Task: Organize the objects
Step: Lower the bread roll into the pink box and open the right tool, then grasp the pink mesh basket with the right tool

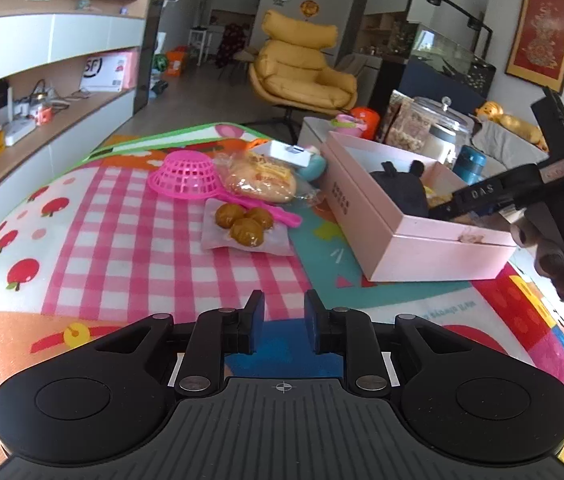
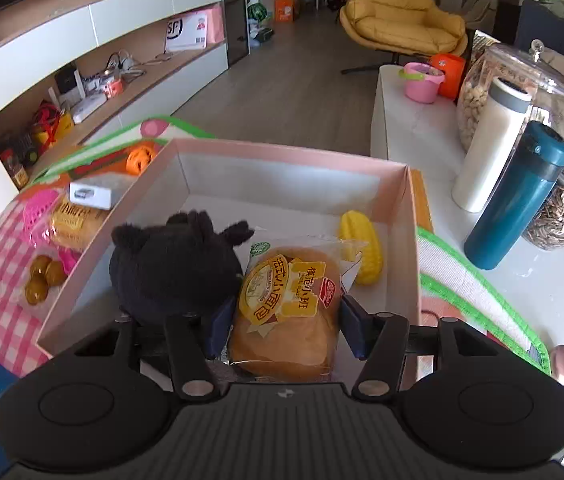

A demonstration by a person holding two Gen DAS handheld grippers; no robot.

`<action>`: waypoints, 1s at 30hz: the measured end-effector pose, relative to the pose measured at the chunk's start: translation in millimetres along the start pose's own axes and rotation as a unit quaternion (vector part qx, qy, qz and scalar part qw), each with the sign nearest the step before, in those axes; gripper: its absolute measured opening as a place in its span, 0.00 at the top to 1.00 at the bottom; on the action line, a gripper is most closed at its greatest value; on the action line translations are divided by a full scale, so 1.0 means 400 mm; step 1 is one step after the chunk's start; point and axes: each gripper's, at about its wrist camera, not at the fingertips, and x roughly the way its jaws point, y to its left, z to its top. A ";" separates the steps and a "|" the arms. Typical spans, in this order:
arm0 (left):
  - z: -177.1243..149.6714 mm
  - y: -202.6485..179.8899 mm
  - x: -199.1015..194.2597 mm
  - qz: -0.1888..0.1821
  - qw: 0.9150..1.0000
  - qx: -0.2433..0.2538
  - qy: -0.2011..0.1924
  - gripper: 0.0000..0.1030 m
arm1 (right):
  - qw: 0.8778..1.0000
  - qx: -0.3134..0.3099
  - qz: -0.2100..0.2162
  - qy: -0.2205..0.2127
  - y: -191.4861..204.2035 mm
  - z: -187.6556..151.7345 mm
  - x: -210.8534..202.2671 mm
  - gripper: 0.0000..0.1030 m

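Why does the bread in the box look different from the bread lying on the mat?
The bread in the box sits inside the pink box, between the right gripper fingers; the bread on the mat lies outside, beside the pink strainer, with nothing holding it. The boxed one has a black plush toy next to it. Both are golden buns in clear wrappers with yellow labels.

Open pink box: black plush at 9 o'clock, wrapped bread centre, yellow toy, perhaps corn, at 2 o'clock.
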 end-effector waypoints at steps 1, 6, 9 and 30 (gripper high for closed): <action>0.000 0.004 0.006 0.003 1.000 -0.005 0.002 0.77 | 1.000 -0.004 -0.002 0.002 0.005 -0.008 -0.003 0.39; 0.001 0.009 0.017 0.009 1.000 -0.006 0.003 0.77 | 0.998 0.002 -0.017 -0.053 -0.005 -0.034 -0.095 0.19; 0.006 0.010 0.022 0.016 1.000 -0.003 0.001 0.77 | 0.994 0.021 -0.026 -0.105 -0.012 -0.076 -0.171 0.12; 0.116 0.021 0.099 0.064 0.997 0.031 -0.023 0.77 | 0.984 0.039 0.016 -0.175 0.057 -0.346 -0.225 0.04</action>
